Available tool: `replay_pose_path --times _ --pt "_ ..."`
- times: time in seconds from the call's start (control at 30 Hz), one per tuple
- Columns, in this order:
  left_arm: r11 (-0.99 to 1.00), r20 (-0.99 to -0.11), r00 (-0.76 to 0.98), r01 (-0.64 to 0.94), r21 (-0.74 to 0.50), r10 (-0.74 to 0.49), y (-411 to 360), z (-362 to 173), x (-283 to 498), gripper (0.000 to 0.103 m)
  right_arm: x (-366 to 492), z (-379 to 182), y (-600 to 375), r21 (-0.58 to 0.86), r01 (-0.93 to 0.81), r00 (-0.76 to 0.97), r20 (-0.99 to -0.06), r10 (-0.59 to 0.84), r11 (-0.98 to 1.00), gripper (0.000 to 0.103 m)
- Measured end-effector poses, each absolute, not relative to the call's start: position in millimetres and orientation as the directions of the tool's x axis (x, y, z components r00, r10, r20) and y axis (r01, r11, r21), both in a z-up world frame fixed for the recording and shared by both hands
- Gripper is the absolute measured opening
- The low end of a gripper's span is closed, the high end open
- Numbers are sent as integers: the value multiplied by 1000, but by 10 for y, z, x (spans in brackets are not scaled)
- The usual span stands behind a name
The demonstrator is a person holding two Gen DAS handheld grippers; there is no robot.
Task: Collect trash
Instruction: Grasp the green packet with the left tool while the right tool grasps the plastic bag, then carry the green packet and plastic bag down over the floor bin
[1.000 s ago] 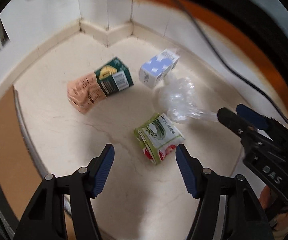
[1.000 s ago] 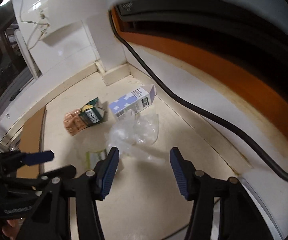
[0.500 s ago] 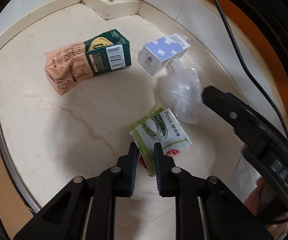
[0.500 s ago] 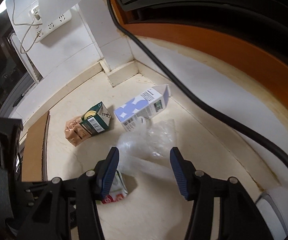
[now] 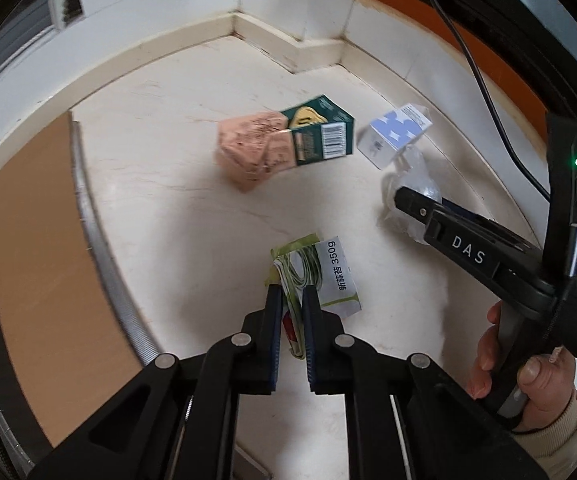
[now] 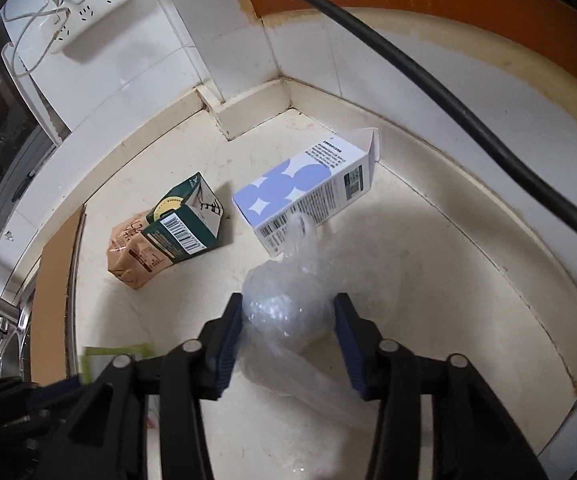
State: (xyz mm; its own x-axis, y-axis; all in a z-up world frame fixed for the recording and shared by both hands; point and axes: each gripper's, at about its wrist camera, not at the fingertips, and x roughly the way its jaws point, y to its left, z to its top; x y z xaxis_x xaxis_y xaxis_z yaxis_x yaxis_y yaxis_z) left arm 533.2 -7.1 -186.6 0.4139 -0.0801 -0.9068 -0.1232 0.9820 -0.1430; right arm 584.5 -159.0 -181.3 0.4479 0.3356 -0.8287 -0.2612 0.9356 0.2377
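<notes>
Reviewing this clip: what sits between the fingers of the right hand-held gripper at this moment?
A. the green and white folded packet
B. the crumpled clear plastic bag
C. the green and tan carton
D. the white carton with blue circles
B: in the right wrist view, the right hand-held gripper has its open blue-padded fingers on either side of the crumpled clear plastic bag, while the white carton with blue circles lies beyond it.

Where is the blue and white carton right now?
The blue and white carton lies on its side on the counter near the back corner in the right wrist view, right of the green and tan carton and just behind the clear plastic bag.
</notes>
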Motion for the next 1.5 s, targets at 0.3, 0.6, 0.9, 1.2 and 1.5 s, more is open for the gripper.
replay_pose_path --times 0.3,0.6,0.9,1.2,1.5 --pt "984 -902 423 -99 -145 -91 63 -1596 4966 8 5367 -1623 -1664 248 -246 447 -829 337 937 29" --pt "988 -872 470 -4 -155 -135 48 -1069 4071 8 4357 -957 -1737 327 -236 491 -773 403 915 29" --pt "980 -817 541 121 -158 -199 115 -463 2941 8 3088 -303 -1583 363 -222 555 -716 423 905 29" --pt "965 -787 562 207 -163 -254 315 -391 1738 8 1859 -202 -1379 357 -221 558 -717 418 908 29" --pt "968 -830 511 216 -129 -225 357 -985 1162 8 1035 -794 -1295 331 -194 461 -800 384 923 29"
